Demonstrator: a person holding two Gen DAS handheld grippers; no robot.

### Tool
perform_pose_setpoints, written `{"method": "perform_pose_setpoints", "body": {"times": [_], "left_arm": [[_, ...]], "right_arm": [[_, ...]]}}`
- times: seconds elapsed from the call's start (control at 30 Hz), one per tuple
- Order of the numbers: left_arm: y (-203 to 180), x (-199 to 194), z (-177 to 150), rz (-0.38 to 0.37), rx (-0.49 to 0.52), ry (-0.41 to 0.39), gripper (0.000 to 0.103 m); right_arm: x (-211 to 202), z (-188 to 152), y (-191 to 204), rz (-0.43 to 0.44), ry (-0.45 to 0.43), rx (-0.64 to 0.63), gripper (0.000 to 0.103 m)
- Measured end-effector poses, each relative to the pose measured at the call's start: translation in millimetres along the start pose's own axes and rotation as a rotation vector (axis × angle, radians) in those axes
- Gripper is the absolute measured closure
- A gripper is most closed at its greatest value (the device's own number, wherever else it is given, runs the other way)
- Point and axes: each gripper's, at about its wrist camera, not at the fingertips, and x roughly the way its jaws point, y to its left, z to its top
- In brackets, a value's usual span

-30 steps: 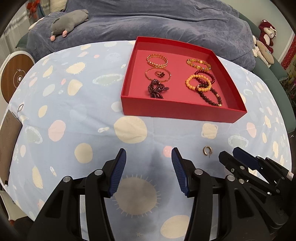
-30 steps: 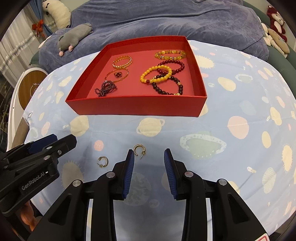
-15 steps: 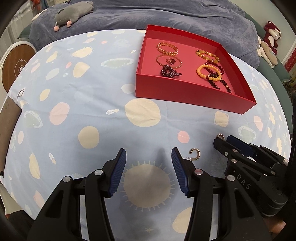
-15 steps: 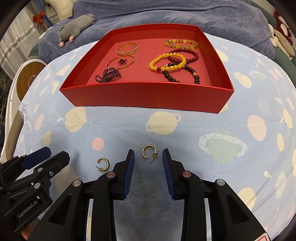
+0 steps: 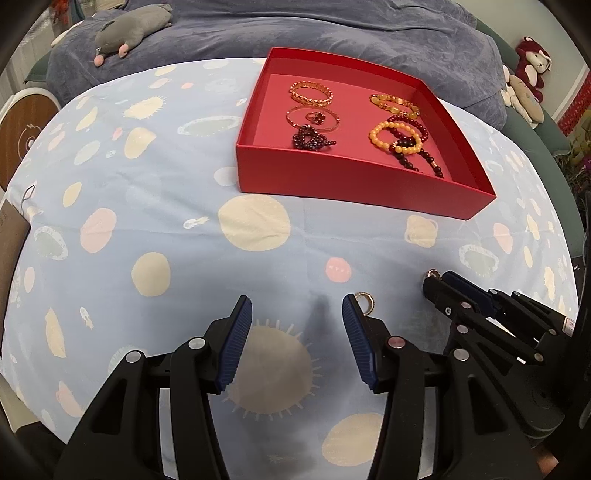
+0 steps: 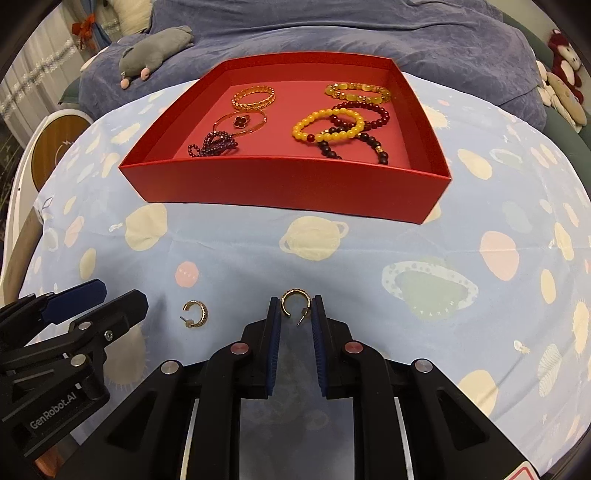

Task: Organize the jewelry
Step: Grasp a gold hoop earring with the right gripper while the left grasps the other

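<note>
- Since half a second ago the right gripper (image 6: 294, 308) has narrowed its blue pads around the gold hoop earring (image 6: 294, 303) lying on the cloth. The hoop now sits between the fingertips, though I can't tell if the pads are actually pinching it yet.
- The left gripper (image 5: 297, 308) has slid closer to the second gold hoop earring (image 5: 365, 302), which now peeks out right beside its right fingertip. Its jaws are spread wide with nothing between them.
- From the right wrist view, that second earring (image 6: 195, 314) sits on the fabric just left of the right gripper, between it and the left gripper's tips (image 6: 99, 299).
- Both earrings lie on the pale blue planet-print tablecloth (image 6: 424, 240), well short of the box.
- Further out is the shallow red cardboard tray (image 6: 284, 186), already holding a gold chain bangle (image 6: 253, 96), a thin gold bangle with a dark clover charm (image 6: 242, 122), a bunched dark red bead strand (image 6: 214, 143), a yellow bead bracelet (image 6: 328, 125), darker bead bracelets (image 6: 360, 142) and an amber one (image 6: 357, 92).
- Behind it all is a blue-grey blanket (image 6: 332, 33) with a grey plush mouse (image 6: 155, 51) on it.
</note>
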Motion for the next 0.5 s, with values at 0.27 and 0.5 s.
{"method": "perform_pose_setpoints", "body": {"times": [0.27,0.5], "left_arm": [[-22.3,10.2,-2.0,-0.038,0.030,0.016,0.054],[-37.5,24.6,-5.5,-0.034,0.069,0.027,0.059]], "right_arm": [[-13.8,-7.3,-21.3,0.001,-0.008,0.064,0.088],[-14.8,-9.9,-29.2,0.002,-0.006,0.087,0.087]]}}
